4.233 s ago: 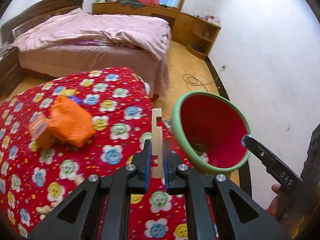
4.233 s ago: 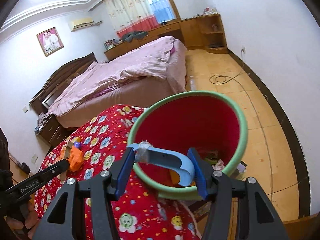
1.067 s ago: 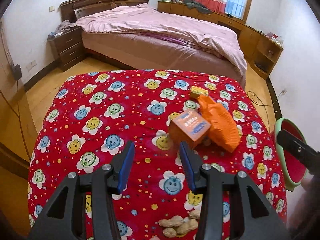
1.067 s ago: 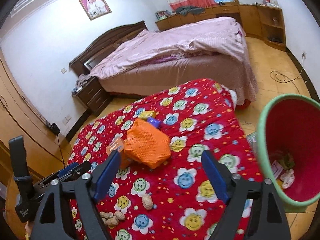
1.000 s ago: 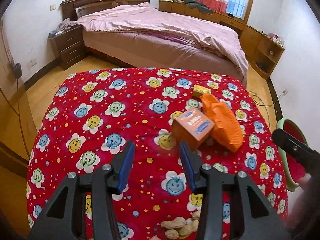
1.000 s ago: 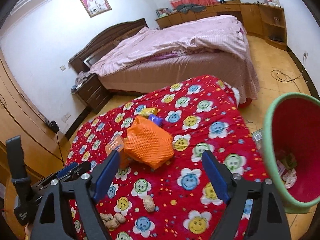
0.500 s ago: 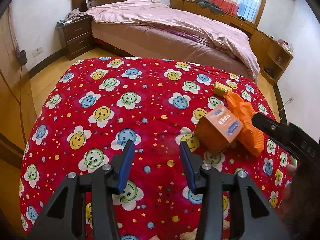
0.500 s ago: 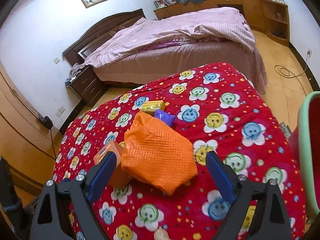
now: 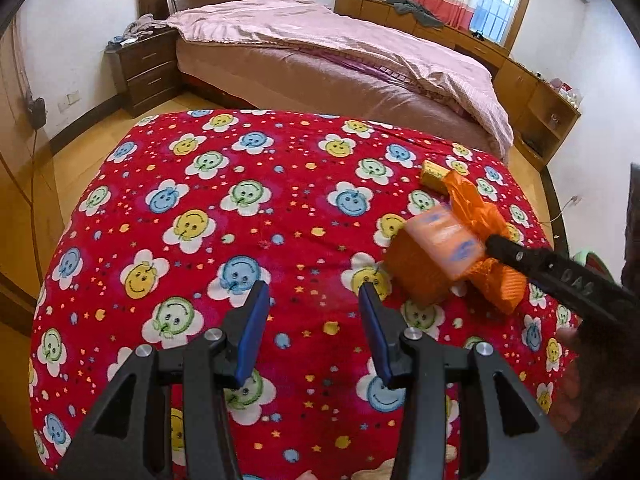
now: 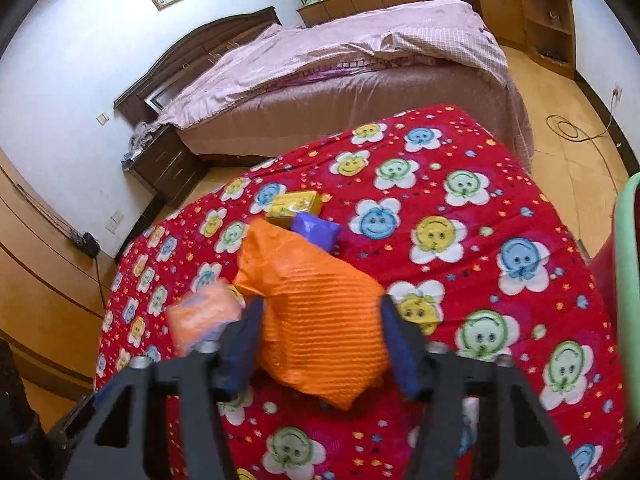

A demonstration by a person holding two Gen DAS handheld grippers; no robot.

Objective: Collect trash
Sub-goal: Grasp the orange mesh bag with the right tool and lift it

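Observation:
An orange mesh bag (image 10: 320, 320) lies on the red smiley-flower blanket (image 10: 460, 216). My right gripper (image 10: 320, 316) has come down over it. Its jaws are closing, and both blue pads (image 10: 250, 332) press on the bag's sides. In the left wrist view the bag (image 9: 472, 208) looks pinched by a black right finger (image 9: 520, 258). A blurred orange box (image 9: 436, 256) leans against the bag's left side. My left gripper (image 9: 312, 304) hovers open over bare blanket (image 9: 240, 200), left of the box, with nothing between its fingers.
A yellow box (image 10: 294, 204) and a purple packet (image 10: 314, 232) lie just beyond the bag. The green-rimmed red bin (image 10: 628, 216) stands off the blanket's right edge. Peanuts (image 9: 380, 474) lie near the front edge. A pink-covered bed (image 9: 340, 52) stands behind.
My right gripper dropped onto the orange bag, and its jaws narrowed from wide open to the bag's sides. The orange box shifted and blurs. My left gripper barely moved.

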